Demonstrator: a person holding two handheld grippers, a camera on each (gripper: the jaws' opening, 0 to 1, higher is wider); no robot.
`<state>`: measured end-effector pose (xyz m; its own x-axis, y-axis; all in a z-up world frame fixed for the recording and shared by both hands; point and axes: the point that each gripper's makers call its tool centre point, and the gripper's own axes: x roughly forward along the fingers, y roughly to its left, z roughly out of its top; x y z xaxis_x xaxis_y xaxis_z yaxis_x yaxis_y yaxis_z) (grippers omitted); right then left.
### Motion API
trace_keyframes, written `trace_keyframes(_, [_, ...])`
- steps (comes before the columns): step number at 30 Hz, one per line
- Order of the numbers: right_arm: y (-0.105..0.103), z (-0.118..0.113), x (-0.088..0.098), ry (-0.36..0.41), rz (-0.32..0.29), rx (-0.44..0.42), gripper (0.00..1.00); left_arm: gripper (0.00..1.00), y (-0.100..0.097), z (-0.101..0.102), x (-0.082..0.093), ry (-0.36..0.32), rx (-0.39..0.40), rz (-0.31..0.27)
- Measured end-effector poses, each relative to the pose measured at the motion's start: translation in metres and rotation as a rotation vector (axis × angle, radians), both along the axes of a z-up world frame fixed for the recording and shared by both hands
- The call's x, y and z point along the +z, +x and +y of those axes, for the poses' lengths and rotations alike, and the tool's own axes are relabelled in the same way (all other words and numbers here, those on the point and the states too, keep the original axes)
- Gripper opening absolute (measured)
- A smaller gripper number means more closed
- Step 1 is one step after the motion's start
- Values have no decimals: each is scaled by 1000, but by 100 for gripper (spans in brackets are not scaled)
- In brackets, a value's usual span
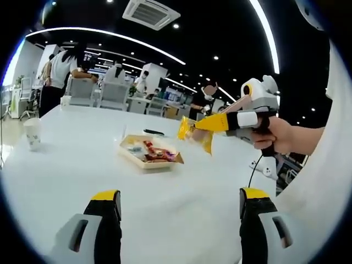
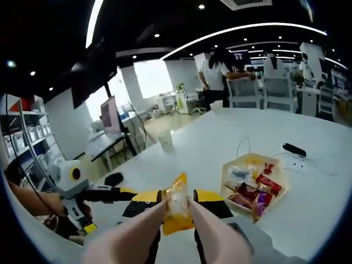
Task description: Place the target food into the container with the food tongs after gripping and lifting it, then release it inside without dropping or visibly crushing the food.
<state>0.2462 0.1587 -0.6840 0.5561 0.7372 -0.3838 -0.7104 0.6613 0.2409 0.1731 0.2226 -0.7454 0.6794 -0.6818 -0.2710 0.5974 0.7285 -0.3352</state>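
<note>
Yellow packet (image 2: 176, 212) pinched in tongs (image 2: 165, 231) squeezed by right gripper (image 1: 220, 122), lifted, centre frame; tray (image 2: 226, 175) at right awaits drop. Left gripper (image 1: 179, 206) jaws spread, empty.

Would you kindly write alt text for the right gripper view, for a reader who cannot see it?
Pink tongs grip a yellow snack packet above a white table. To the right sits an open container of wrapped snacks; the left gripper is at left.
</note>
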Motion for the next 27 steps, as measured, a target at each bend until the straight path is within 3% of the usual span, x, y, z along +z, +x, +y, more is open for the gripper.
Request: trace_keyframes(27, [22, -19, 16, 0, -43, -47, 22, 87, -3, 0, -6, -10, 5, 17])
